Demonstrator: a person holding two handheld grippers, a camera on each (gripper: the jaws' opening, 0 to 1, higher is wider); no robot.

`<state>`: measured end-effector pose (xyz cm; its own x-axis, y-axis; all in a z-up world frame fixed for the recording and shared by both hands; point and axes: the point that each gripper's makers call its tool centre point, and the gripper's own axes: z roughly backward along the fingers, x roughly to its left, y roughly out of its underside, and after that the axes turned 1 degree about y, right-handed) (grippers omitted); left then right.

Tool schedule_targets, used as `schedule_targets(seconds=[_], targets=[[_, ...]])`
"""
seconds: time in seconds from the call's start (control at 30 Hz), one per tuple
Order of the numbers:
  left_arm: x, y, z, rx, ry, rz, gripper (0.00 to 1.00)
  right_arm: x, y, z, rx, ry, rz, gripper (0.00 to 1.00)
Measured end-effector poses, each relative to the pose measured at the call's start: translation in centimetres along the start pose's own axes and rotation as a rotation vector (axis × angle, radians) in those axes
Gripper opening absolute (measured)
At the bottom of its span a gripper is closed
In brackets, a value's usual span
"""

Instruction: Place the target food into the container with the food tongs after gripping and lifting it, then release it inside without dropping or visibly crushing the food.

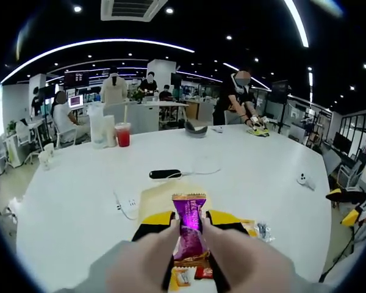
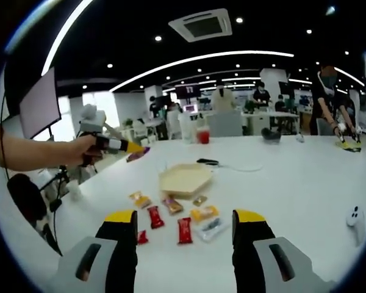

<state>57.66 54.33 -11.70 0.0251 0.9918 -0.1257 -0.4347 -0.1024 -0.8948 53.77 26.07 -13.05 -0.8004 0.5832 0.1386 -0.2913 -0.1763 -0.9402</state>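
At the bottom centre of the left gripper view, we see the left gripper [image 1: 190,235] with its jaws closed on a purple snack packet [image 1: 190,223], lifted above the white table [image 1: 256,165]. Just beyond the packet, at mid-frame, lies the shallow beige container [image 1: 155,195]. In the right gripper view, the right gripper [image 2: 184,235] stands with its jaws wide apart and nothing between them. Above them, at centre frame, we see wrapped snacks [image 2: 183,229] scattered before the container [image 2: 184,180]. At left of that frame, a hand [image 2: 85,149] carries the left gripper.
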Motion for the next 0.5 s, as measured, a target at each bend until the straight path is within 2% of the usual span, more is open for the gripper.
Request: schedule_targets(seconds=[0.5], targets=[[0.6,-1.2,-1.2,-0.006,-0.003,-0.010,0.18,0.3,-0.1,-1.2,-0.023,-0.025,0.001,0.64]])
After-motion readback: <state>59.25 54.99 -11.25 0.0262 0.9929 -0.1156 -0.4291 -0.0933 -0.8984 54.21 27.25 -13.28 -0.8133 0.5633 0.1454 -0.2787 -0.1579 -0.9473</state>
